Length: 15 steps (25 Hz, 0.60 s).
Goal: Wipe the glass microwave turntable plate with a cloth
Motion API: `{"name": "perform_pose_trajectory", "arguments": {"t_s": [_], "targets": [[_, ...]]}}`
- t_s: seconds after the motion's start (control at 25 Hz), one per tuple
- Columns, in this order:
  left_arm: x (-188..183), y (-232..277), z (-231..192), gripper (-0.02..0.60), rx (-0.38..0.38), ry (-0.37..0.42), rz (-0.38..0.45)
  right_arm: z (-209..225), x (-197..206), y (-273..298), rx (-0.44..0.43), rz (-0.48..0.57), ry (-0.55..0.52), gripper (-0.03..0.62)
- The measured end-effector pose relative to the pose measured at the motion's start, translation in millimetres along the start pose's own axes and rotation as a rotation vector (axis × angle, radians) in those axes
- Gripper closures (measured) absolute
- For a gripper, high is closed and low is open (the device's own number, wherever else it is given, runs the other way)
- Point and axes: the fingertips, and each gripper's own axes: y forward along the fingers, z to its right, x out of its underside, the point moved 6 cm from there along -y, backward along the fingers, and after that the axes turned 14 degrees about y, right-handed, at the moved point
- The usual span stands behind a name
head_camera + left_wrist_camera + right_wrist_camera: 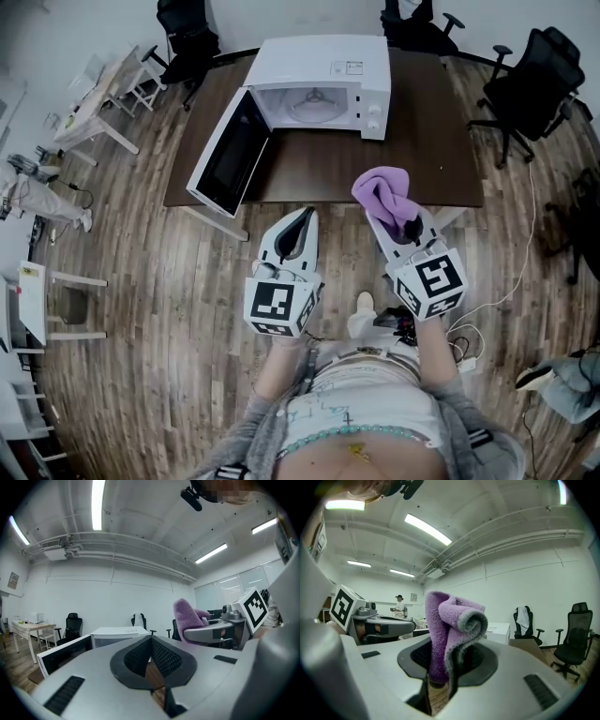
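Long white ceiling tube lamps (97, 503) give bright, even light and blow out to glare. Shadows are faint and soft on the grey-brown plank floor (141, 309). All views bulge fisheye-fashion, with straight lines bowed and corners black. The folded purple terry cloth (440, 634) reads crisp; far walls look slightly soft.

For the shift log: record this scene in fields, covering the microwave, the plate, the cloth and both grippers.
microwave: white, on the brown table
door: swung open
turntable plate: inside the cavity, not taken out
cloth: purple, folded, clamped in the right gripper
left gripper: shut, empty
contact: neither gripper touches the microwave
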Motion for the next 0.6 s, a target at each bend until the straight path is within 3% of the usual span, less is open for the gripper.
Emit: {"name": "perform_pose_trajectory", "arguments": {"t_s": [0.36, 0.6], "targets": [[-9.0, 40.6, 7.0, 0.571, -0.049, 0.013, -0.016, 38.0, -15.6, 21.0, -0.099, -0.009, -0.018, 0.477], [-1.3, 45.5, 4.2, 0.571, -0.069, 0.003, -0.040, 53.9, -16.8, 35.4, -0.103, 0.000, 0.008, 0.477]]}}
